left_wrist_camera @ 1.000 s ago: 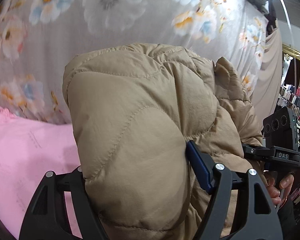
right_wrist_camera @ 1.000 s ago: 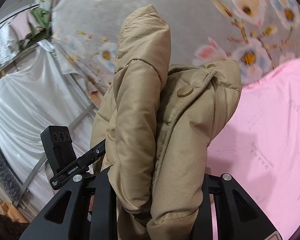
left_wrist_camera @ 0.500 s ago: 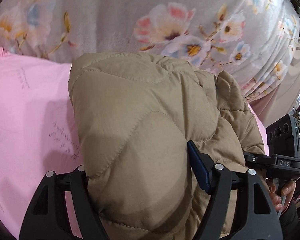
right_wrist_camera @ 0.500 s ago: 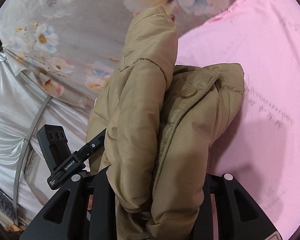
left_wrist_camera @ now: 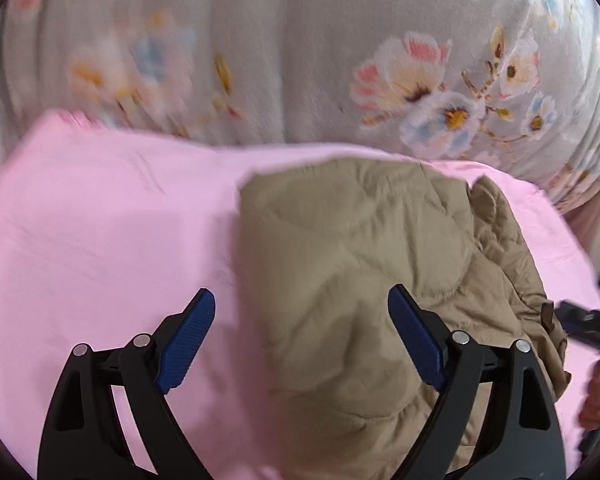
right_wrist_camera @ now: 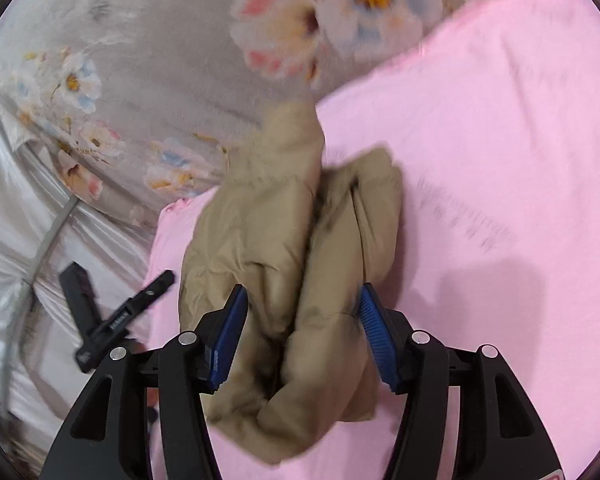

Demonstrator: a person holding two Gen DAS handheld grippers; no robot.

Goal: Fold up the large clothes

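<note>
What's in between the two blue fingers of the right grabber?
The folded tan puffy jacket sits between the right gripper fingers, whose jaws are opening, over the pink cloth. The right wrist view shows it.

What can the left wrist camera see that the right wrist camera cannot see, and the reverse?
Only the left wrist view shows the left gripper, its jaws opening, one pad clear of the jacket, and the jacket's broad quilted side. Only the right wrist view shows the right gripper, its jaws opening with the jacket's bunched folds between them, plus a white curtain to the left. Both show the tan jacket lying on the pink sheet and the grey flowered cover behind it.
</note>
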